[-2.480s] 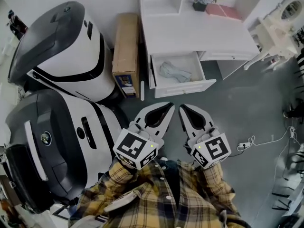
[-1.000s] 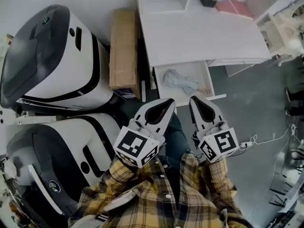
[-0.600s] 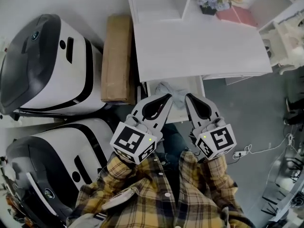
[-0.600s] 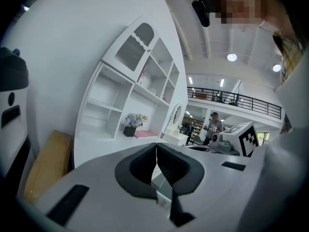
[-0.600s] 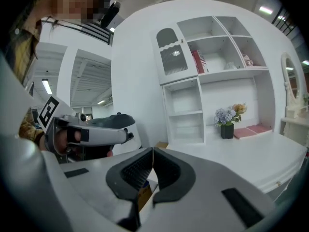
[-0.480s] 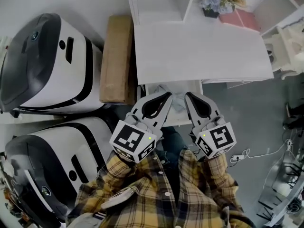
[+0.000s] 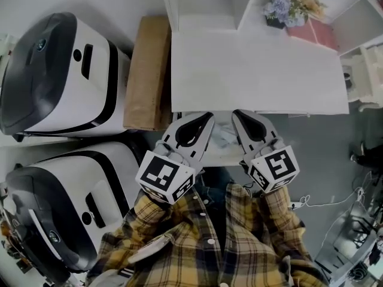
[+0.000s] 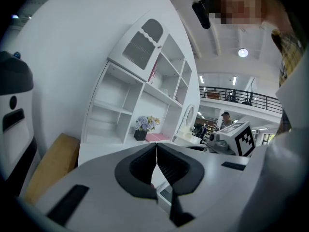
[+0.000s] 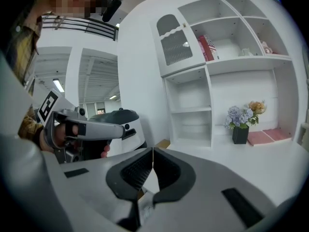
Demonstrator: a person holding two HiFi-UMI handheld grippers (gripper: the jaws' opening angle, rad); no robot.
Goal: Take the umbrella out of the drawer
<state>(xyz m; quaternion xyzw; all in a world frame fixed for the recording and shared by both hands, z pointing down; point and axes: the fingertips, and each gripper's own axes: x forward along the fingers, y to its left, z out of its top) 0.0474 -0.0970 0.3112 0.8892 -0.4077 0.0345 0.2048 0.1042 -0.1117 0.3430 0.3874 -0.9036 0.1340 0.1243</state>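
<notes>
In the head view the white drawer [image 7: 222, 158] stands open under the front edge of the white desk [image 7: 257, 70]. A pale grey-blue folded umbrella [image 7: 222, 138] lies in it, seen only in the gap between my two grippers. The left gripper [image 7: 208, 116] hangs over the drawer's left part and the right gripper [image 7: 235, 115] over its right part, tips at the desk edge. Both are shut and hold nothing. The left gripper view shows the left gripper [image 8: 156, 147] with its pads touching. In the right gripper view the right gripper [image 9: 152, 151] is likewise shut.
Two large white and black machines [image 7: 57, 70] [image 7: 66, 202] fill the left side. A cardboard box [image 7: 146, 70] stands between them and the desk. A shelf unit with a flower pot [image 7: 288, 12] and a pink book [image 7: 314, 33] is behind the desk. A cable [image 7: 314, 201] lies on the floor.
Both grippers have moved forward, from the floor in front of the drawer to above it. Less of the drawer and umbrella shows. The jaws stayed shut.
</notes>
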